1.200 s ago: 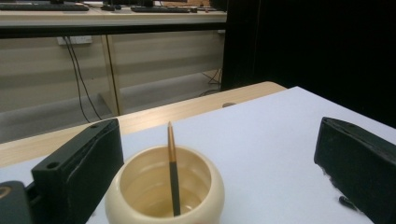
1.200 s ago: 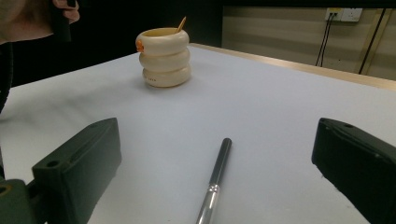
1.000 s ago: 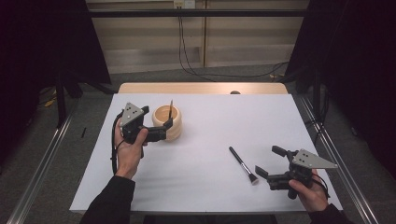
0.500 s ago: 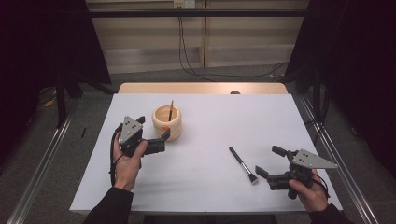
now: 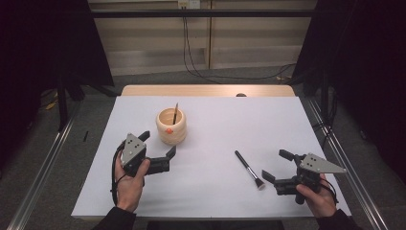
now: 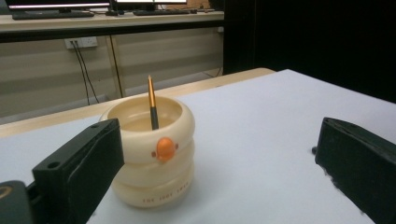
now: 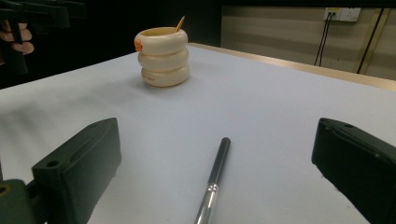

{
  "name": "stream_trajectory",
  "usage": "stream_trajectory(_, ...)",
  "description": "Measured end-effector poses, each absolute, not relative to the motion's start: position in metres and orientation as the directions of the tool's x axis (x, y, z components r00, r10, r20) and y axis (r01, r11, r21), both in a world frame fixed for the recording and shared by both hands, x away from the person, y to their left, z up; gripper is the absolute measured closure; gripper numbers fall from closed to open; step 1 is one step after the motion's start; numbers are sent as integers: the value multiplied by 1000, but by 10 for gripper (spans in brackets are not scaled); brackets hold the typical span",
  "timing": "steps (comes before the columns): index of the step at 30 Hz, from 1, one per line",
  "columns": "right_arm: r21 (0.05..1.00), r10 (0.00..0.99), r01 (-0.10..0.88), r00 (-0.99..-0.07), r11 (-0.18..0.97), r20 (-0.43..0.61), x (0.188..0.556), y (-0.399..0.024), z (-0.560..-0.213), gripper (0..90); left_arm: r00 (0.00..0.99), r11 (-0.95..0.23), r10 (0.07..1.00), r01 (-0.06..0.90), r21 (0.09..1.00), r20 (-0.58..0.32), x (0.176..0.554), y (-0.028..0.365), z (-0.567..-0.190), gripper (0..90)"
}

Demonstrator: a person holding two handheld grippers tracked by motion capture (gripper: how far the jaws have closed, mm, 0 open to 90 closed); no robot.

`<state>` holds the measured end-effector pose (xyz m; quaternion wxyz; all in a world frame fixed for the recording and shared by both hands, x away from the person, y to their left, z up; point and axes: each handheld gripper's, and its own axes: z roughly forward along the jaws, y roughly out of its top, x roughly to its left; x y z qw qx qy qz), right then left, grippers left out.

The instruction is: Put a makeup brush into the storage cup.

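Right tongs (image 5: 276, 169): held low at the near right of the desk (image 5: 287, 124); jaws spread wide, nothing between them; position unchanged from a second ago.
Loose brush (image 5: 249, 169): lies flat on the desk just ahead of the right tongs, between the lines of the two jaws in the right gripper view; black handle points away, bristle end toward the near edge; untouched.
Left tongs (image 5: 158, 150): jaws parted and empty; a second ago they stood at the cup with a brush upright there, and they have since drawn back toward the person, now just short of the cup.
Cup (image 6: 149, 149): cream, ringed, with an orange knob on its front; stands upright directly ahead of the left tongs and well beyond the right tongs.
Brush in cup (image 6: 152, 103): leans on the far inner rim, slim handle tip up.
Meaning: judged as a sorting job; one brush delivered and released. Remaining item is the loose brush, best placed for the right tongs.
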<state>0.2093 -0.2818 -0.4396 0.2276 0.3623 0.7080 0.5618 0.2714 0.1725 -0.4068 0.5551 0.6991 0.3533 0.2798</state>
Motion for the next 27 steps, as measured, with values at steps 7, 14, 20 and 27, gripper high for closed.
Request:
stream_trajectory(7,960,769,257,-633,107,84,209,-282,-440,17,616,-125,788,197,972,-23,250,174,-413,6)
stream_trajectory(14,962,774,256,-627,97,89,210,-281,-439,17,626,-122,779,181,976,-18,231,182,-418,13)
stream_trajectory(20,963,780,253,-619,96,85,211,-281,-439,16,588,-93,807,212,973,-51,228,193,-426,11)
stream_trajectory(27,963,781,251,-619,92,87,209,-280,-439,15,579,-68,812,218,974,-73,226,198,-429,10)
